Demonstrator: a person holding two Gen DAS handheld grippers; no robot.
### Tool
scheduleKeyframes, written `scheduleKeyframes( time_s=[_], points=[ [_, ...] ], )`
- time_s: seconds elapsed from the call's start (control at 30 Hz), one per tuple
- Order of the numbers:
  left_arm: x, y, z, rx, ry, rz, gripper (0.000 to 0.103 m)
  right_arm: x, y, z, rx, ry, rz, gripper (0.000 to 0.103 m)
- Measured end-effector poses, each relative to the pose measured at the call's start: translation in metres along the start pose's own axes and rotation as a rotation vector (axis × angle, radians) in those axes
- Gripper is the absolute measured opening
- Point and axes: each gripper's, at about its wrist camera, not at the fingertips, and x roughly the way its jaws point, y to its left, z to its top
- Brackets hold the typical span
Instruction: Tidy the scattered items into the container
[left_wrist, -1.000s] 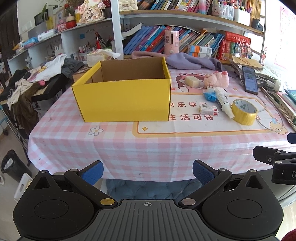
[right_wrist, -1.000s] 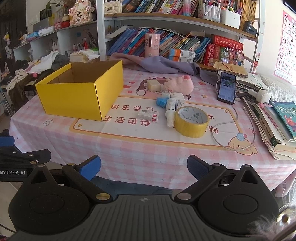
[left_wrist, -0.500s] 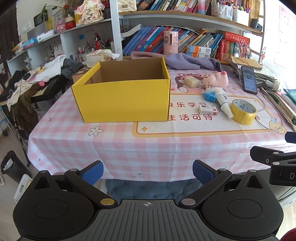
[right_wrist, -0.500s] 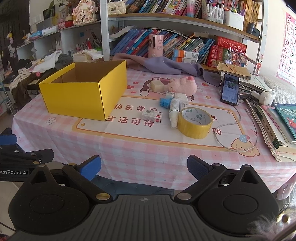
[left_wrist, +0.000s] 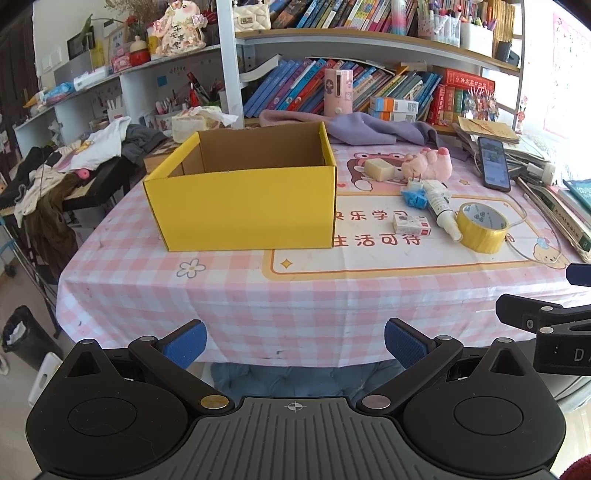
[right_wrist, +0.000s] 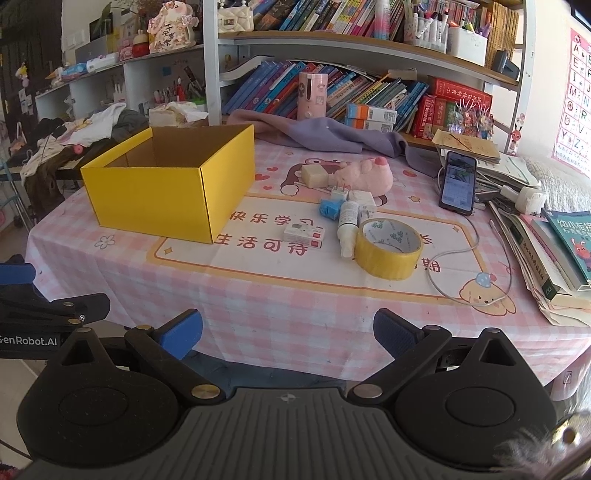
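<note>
An open yellow cardboard box stands on the pink checked tablecloth, and it looks bare inside. To its right lie a yellow tape roll, a white bottle, a small white and red box, a blue clip, a white charger plug, a cream block and a pink plush toy. My left gripper hangs open before the table's front edge, holding nothing. My right gripper is open too, short of the tape.
A phone with a white cable lies at the right, beside stacked books. A purple cloth and bookshelves run along the back. A rack heaped with clothes stands left of the table.
Both views have drifted slightly toward the table and a little upward. Nothing on the table has moved and both grippers stay open.
</note>
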Motion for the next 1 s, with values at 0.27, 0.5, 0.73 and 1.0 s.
scheduleKeyframes(
  time_s=[0.27,0.5,0.73,1.0],
  points=[
    [-0.0021,0.004,0.0002,-0.014,-0.013,0.006,0.103,0.0001,0.0009,0.0018,0.002,0.0,0.0,0.101],
    [-0.0026,0.0029,-0.0011,-0.011,-0.014,0.002,0.103,-0.0005,0.0017,0.0021,-0.002,0.0,0.003,0.101],
    [-0.0045,0.0026,-0.0015,-0.006,-0.018,0.003,0.103,-0.0008,0.0011,0.0017,-0.001,0.001,0.002,0.098],
    [-0.0081,0.0019,0.0,0.007,-0.036,0.01,0.103,-0.0068,0.0024,0.0016,-0.019,-0.022,0.008,0.094]
  ],
)
